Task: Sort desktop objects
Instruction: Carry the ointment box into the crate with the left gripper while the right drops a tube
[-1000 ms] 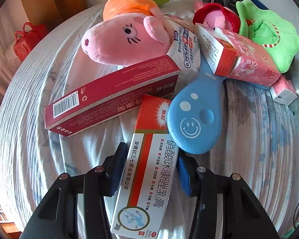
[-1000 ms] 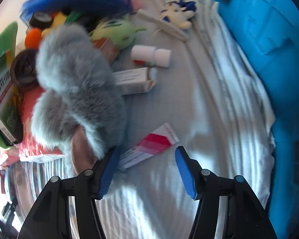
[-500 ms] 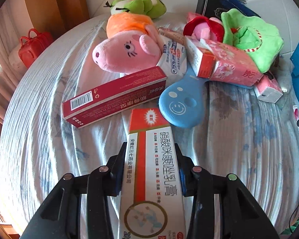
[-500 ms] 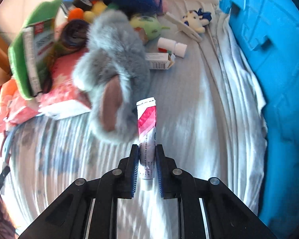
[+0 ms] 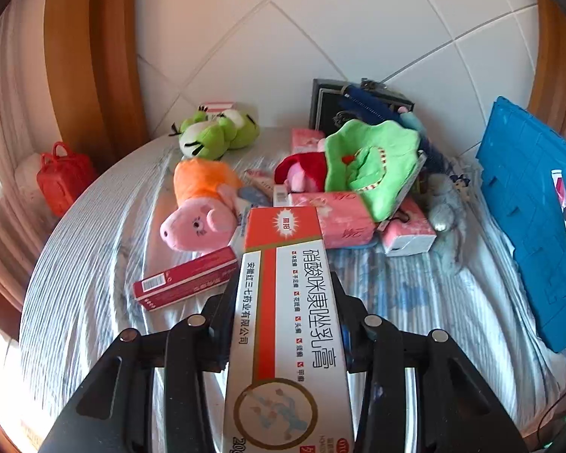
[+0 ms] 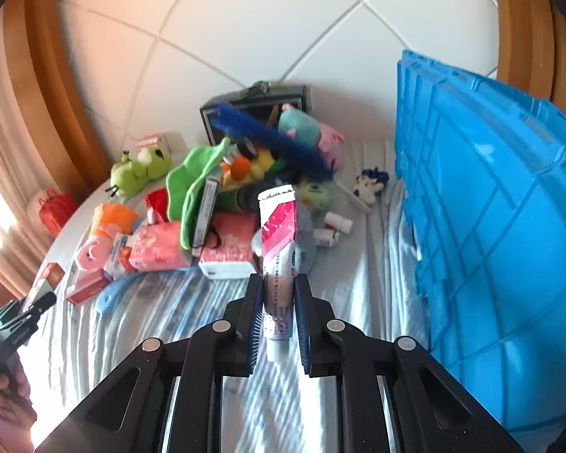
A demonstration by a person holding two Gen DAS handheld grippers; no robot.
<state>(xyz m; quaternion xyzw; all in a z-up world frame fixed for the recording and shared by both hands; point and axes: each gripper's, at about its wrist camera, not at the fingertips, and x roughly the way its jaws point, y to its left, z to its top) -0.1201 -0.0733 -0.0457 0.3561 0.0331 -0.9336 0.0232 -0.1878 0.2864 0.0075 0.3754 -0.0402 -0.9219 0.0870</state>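
My left gripper [image 5: 283,298] is shut on a long white and red ointment box [image 5: 283,302], held lifted above the striped cloth. The box covers most of the jaws. My right gripper [image 6: 277,290] is shut on a pink and white tube [image 6: 278,234] that stands up between its blue pads, cap end toward the camera. Behind both lies a heap of objects: a pink pig plush [image 5: 198,222], a dark red box [image 5: 185,283], pink tissue packs [image 5: 336,219], a green plush [image 5: 373,162]. The tube and right gripper also show at the far right of the left wrist view, tube [image 5: 564,204].
A blue plastic crate [image 6: 490,226] stands on the right, close to the right gripper. A green frog plush [image 5: 219,132], a dark framed case [image 5: 332,109] and a blue brush [image 6: 268,136] sit at the back by the tiled wall. A red bag [image 5: 62,175] lies at the left edge.
Both grippers rose and tipped up, so the wall came into view. The left one closed on the ointment box and lifted it. The right one closed on the tube and raised it off the cloth.
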